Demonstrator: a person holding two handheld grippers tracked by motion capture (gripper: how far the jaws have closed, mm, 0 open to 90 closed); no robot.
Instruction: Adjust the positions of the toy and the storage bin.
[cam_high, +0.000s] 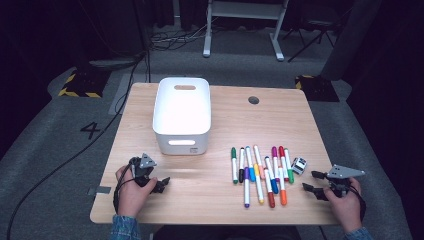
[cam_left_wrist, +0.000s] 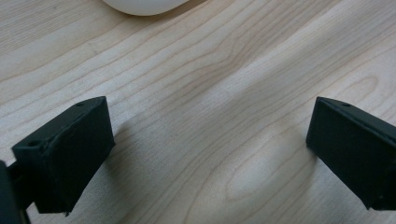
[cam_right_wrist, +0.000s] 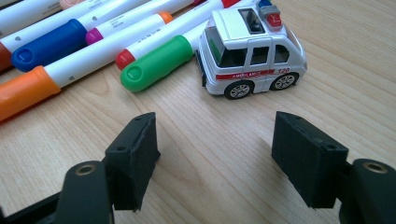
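Nothing started: right tongs (cam_right_wrist: 215, 154) wide open, empty, near toy ambulance (cam_right_wrist: 252, 49) beside markers (cam_high: 260, 172) on surface (cam_high: 225, 200). Left tongs (cam_left_wrist: 210, 154) open, empty. White bin (cam_high: 182, 114) apparently unfilled.

Pale wood-grain surface (cam_high: 280, 120) with rounded corners and a round dark cable port (cam_high: 254, 100) near its far edge; grey carpeted floor (cam_high: 45, 150) around it, bearing a black numeral 4 (cam_high: 92, 130); yellow-and-black hazard-striped blocks (cam_high: 80, 86) at the far left and far right; black cables (cam_high: 170, 40) trailing over the floor; white legs of a frame (cam_high: 245, 30) behind; dark, unlit backdrop beyond.
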